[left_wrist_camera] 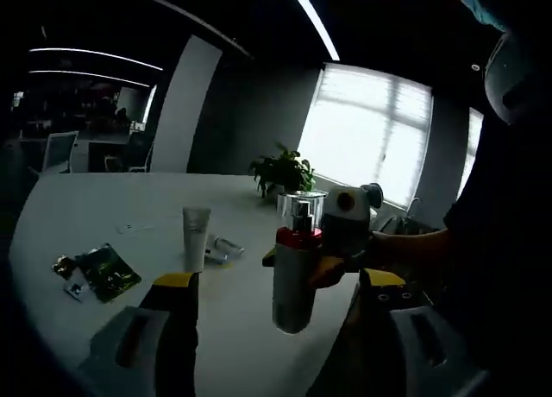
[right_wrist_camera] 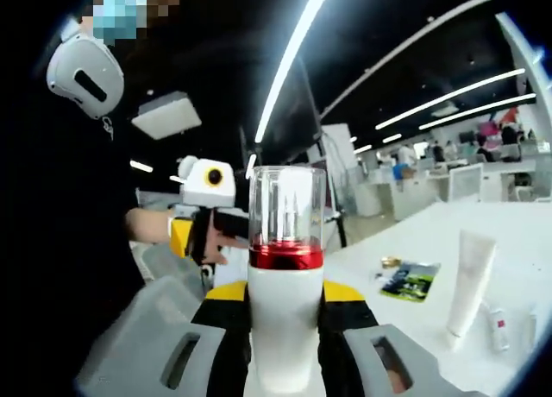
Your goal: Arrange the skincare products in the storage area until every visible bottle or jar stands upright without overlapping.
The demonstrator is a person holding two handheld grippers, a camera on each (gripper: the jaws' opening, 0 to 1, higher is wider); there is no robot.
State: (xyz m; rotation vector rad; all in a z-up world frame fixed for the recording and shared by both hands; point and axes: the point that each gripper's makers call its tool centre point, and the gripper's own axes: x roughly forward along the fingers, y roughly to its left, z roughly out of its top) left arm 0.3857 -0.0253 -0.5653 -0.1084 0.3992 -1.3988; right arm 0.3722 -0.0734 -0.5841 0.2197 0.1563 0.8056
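Note:
My right gripper (right_wrist_camera: 285,300) is shut on a white pump bottle (right_wrist_camera: 285,337) with a red collar and a clear cap, holding it upright above the table. In the left gripper view that bottle (left_wrist_camera: 293,280) hangs in the air ahead of my left gripper (left_wrist_camera: 280,283), whose jaws stand wide open with nothing between them. The right gripper (left_wrist_camera: 302,264) reaches in from the right, clamped on the bottle's upper body. A white tube (left_wrist_camera: 196,237) stands upright on its cap on the white table (left_wrist_camera: 103,207). The same tube (right_wrist_camera: 470,280) is at the right in the right gripper view.
A dark green sachet (left_wrist_camera: 99,272) lies flat left of the tube, seen again as the sachet (right_wrist_camera: 410,280). Small white items (left_wrist_camera: 222,248) lie beside the tube. A potted plant (left_wrist_camera: 283,173) stands at the table's far edge. The person's dark sleeve fills the right side.

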